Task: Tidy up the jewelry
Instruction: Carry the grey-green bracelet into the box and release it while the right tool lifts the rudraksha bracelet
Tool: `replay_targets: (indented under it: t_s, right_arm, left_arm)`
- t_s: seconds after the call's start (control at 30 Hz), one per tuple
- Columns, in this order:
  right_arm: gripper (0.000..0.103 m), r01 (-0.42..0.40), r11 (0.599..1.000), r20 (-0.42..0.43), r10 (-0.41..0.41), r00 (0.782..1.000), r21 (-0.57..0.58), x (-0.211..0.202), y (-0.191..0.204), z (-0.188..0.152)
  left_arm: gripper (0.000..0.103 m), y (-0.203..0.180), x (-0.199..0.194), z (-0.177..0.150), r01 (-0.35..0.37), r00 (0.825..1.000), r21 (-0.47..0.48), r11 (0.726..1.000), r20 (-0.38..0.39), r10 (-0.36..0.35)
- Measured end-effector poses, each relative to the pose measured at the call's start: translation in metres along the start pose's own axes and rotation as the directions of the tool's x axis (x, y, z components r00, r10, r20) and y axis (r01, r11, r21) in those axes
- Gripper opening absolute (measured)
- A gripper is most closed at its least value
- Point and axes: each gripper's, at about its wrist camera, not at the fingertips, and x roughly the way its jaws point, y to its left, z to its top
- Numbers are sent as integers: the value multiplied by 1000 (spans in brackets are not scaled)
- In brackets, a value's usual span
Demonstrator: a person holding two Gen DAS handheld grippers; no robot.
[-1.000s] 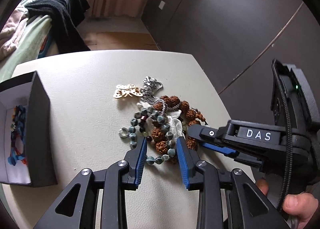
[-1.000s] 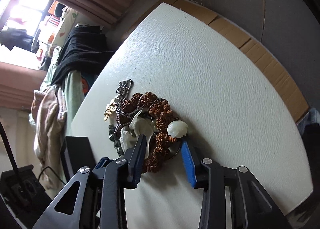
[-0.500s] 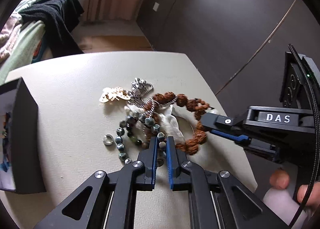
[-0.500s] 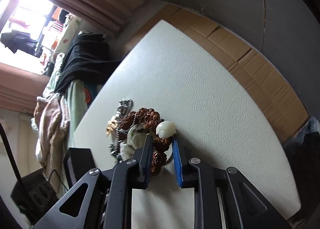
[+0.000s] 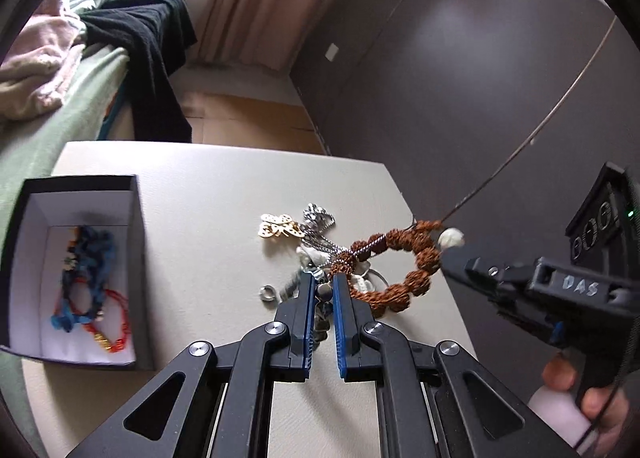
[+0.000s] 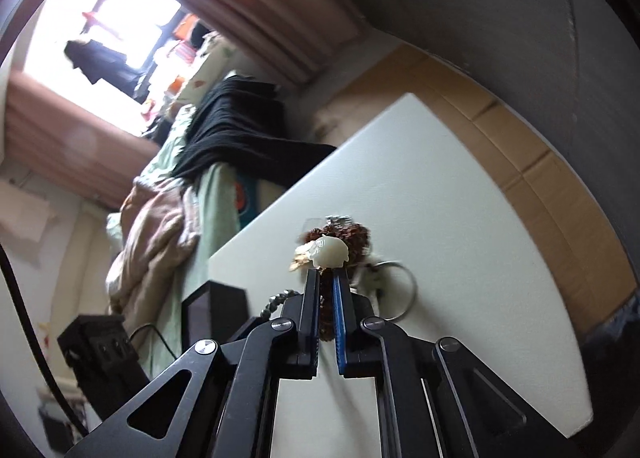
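Landmark: black open box [image 5: 136, 258], white-lined, on the left part of the cream table [image 5: 200, 194].
Box contents: blue cord bracelets [image 5: 86, 258] and a red cord bracelet [image 5: 116, 322] lie on its floor.
Jewelry pile: well right of the box, near the table's right edge; tangled together.
Gold butterfly piece [image 5: 280, 226]: flat on the table, on the side of the pile nearer the box.
Silver chain [image 5: 320, 226]: just beyond the butterfly, running into the tangle.
Small silver ring [image 5: 267, 293]: alone on the table, between box and pile, just left of the left gripper's tip.
Left gripper [image 5: 322, 290]: blue-padded jaws nearly together, clamped on the grey bead strand [image 5: 324, 294], which hangs between the pads.
Brown bead bracelet [image 5: 416, 258]: far side of the pile from the box; pulled out into an open loop, partly off the table, one end caught in the silver chain.
Right gripper [image 6: 327, 278]: jaws drawn in tight on the brown bead bracelet just below its white carved bead [image 6: 330, 252]; brown beads show between the pads.
White carved bead: sits atop the right gripper's fingertips, farthest from the box.
Metal ring [image 6: 396, 290]: dangles beside the right gripper, under the bracelet.
Person's hand [image 5: 592, 402]: on the right gripper's handle, lower right in the left wrist view.
Background: bed with black garment [image 5: 148, 42] beyond the box.
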Motion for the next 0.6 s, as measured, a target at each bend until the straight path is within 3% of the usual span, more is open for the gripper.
replay_targets:
  t_s: [0.2, 0.37, 0.6]
  right_arm:
    - [8, -15, 999, 7, 15, 1000, -29, -1, 10, -7]
    - [8, -62, 994, 61, 67, 996, -93, -18, 33, -8]
    - [8, -141, 980, 75, 152, 986, -140, -28, 63, -14]
  left_arm:
    - [9, 12, -25, 3, 9, 999, -25, 1000, 50, -7]
    - [9, 21, -44, 9, 21, 996, -48, 999, 92, -17]
    - [9, 34, -73, 13, 42, 986, -75, 996, 167, -29]
